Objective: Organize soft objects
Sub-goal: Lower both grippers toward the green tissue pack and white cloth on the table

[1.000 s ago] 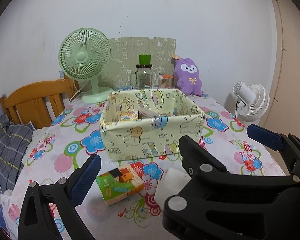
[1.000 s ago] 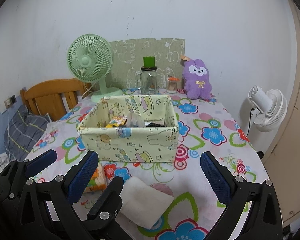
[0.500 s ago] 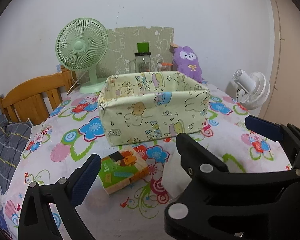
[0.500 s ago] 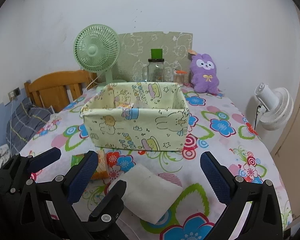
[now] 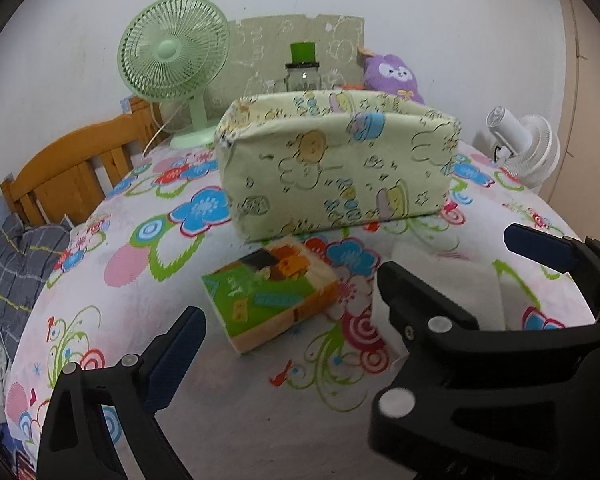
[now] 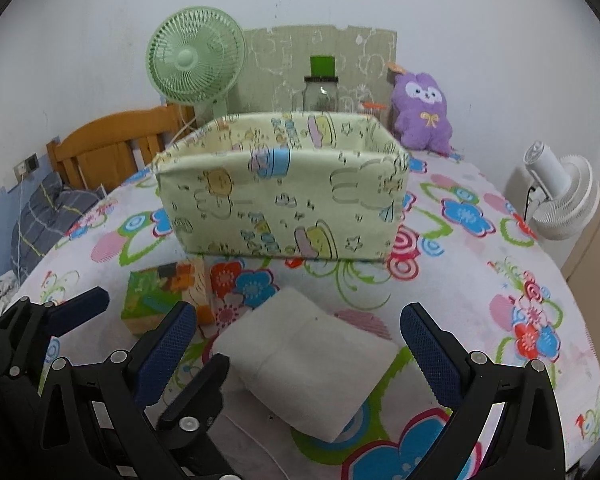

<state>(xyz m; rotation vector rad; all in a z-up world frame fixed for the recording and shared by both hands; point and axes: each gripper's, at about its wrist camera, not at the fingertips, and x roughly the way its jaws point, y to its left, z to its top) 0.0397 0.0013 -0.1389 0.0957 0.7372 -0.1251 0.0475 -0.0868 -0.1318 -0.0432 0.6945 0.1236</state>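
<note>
Floral tablecloth (image 6: 480, 280) fills more of both views now as both grippers have dropped lower: right gripper (image 6: 300, 344) wide open, empty, straddling white folded cloth (image 6: 304, 360) before fabric bin (image 6: 284, 184); left gripper (image 5: 352, 292) open, empty, near tissue pack (image 5: 268, 292), so grasping looks next.

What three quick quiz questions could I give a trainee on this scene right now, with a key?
1. True or false: the right gripper is shut on the white folded cloth.
2. Which lies left of the cloth: A) green tissue pack B) purple plush?
3. Fill in: the fabric bin stands ___ both items.

Key: 1 false, it is open with the cloth between the fingers; 2 A; 3 behind.
</note>
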